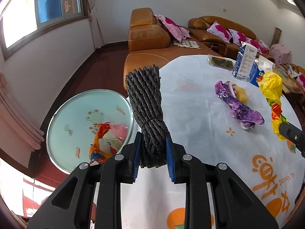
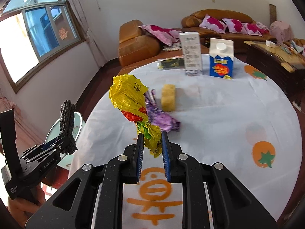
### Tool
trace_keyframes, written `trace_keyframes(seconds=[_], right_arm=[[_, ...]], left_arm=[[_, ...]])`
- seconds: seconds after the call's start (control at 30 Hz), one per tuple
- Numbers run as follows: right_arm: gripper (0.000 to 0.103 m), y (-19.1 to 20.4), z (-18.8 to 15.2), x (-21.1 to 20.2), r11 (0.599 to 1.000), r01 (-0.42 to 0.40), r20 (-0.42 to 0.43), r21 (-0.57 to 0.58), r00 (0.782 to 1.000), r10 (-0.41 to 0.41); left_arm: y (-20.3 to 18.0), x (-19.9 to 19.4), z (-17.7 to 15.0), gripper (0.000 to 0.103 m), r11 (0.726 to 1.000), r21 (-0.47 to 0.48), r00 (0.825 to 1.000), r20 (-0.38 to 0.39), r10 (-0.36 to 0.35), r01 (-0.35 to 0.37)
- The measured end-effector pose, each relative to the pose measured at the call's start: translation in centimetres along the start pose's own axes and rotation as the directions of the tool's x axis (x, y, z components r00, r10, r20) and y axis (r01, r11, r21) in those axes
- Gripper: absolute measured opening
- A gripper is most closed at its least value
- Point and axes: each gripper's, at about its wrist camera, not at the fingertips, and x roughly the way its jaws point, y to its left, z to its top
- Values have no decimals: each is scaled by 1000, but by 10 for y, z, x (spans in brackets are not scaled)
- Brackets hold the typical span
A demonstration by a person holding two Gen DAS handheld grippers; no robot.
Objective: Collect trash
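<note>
Both hand-held grippers point forward and downward over a round desk (image 2: 219, 114) covered by a white cloth printed with orange fruit. The left hand-held gripper (image 1: 153, 152), seen from the right wrist at about 9 o'clock with part of a hand (image 2: 24, 208) beneath its handle, is clamped on a dark mesh bundle (image 1: 146, 110), which stands upright above its blue pads over the desk's near-left edge. A round bin (image 1: 76, 126) holding coloured wrappers lies below at about 8 o'clock in the left wrist view. The right hand-held gripper (image 2: 152, 150) is clamped on the lower end of a crumpled yellow plastic bag (image 2: 131, 103), which rises clear of the cloth toward 11 o'clock. Behind the bag, on the desk, lie a purple wrapper (image 2: 162, 116) and, touching it, a yellow sponge (image 2: 168, 97). At 12 o'clock stand a white box (image 2: 191, 54) and a blue-and-white carton (image 2: 221, 59), near a flat dark packet (image 2: 170, 63).
</note>
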Motion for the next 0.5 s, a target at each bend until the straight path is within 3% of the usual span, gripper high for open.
trace_keyframes(seconds=[0.5], right_arm=[[19, 40, -5, 8, 998, -46, -24, -50, 999, 44]], left_arm=[[35, -4, -9, 24, 998, -50, 999, 1, 37, -36]])
